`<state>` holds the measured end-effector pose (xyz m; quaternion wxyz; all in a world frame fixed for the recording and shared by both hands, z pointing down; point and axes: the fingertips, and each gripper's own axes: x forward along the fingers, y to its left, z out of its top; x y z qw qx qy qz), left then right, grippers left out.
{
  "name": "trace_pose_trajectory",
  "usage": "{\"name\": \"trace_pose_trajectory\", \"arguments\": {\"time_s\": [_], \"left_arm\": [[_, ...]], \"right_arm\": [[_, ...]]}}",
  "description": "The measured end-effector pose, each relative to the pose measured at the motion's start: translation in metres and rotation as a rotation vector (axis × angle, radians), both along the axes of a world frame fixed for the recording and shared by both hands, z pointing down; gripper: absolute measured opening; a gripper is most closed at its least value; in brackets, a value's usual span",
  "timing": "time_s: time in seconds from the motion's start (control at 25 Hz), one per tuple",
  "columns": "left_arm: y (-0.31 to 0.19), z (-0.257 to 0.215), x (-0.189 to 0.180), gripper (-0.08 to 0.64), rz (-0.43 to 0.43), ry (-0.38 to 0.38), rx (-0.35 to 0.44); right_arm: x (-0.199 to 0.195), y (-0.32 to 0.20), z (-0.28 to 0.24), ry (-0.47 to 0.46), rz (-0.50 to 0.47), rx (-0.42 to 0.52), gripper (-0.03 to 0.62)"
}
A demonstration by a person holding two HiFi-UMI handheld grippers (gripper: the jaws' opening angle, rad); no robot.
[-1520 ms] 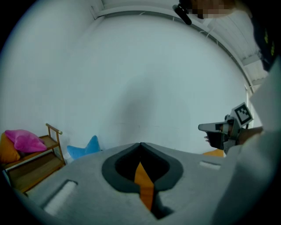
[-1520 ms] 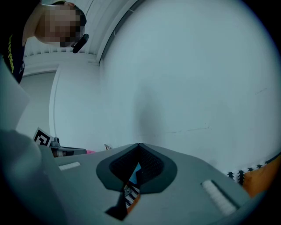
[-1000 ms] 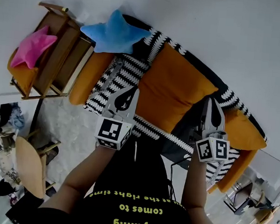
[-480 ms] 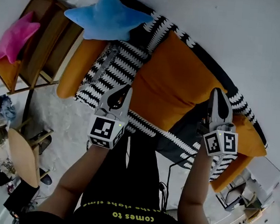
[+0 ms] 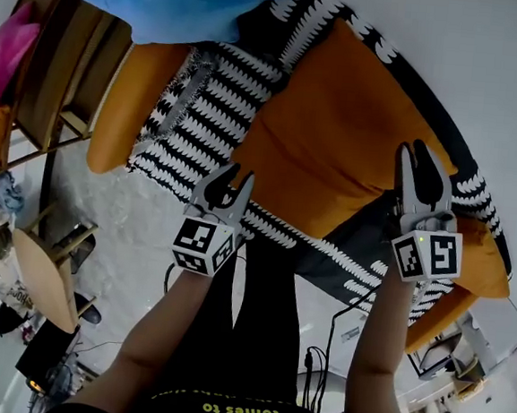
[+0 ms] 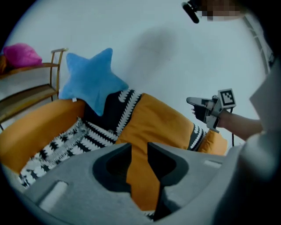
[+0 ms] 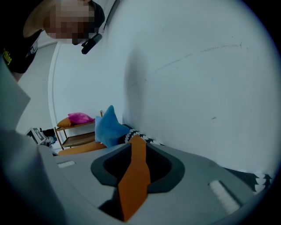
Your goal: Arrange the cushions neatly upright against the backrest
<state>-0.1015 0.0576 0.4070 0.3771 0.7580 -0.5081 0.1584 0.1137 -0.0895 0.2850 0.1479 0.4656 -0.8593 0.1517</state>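
Observation:
A large orange cushion leans on the sofa's backrest, over the black-and-white patterned cover. To its left a blue star cushion stands against the backrest, also in the left gripper view. My left gripper is at the orange cushion's lower left corner, jaws opening. Orange fabric shows in the gap, and the pads do not press it. My right gripper is at the cushion's right edge, jaws opening too. A strip of orange cushion lies loosely between them.
A wooden shelf left of the sofa carries a pink star cushion. An orange bolster forms the sofa's left arm, and another orange cushion lies at its right end. A wooden chair stands on the floor at the left.
Both grippers' jaws have parted at the orange cushion's edges. The sofa has slid up and to the left in the head view, and the grippers sit slightly lower against it.

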Motion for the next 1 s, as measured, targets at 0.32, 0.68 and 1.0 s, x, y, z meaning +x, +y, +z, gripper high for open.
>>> {"name": "trace_pose_trajectory", "arguments": {"time_s": [0.32,0.68,1.0], "left_arm": [[0.08,0.12,0.03,0.298,-0.013,-0.088,-0.289],[0.105,0.169,0.037,0.408,-0.045,-0.101,-0.375],[0.094,0.194,0.043,0.416,0.045,-0.09,-0.394]], "right_arm": [[-0.015,-0.011,0.048,0.193,-0.135,0.0,0.216],[-0.041,-0.041,0.058,0.395,-0.303,0.005,0.328],[-0.058,-0.048,0.105,0.562,-0.381,-0.006,0.402]]}}
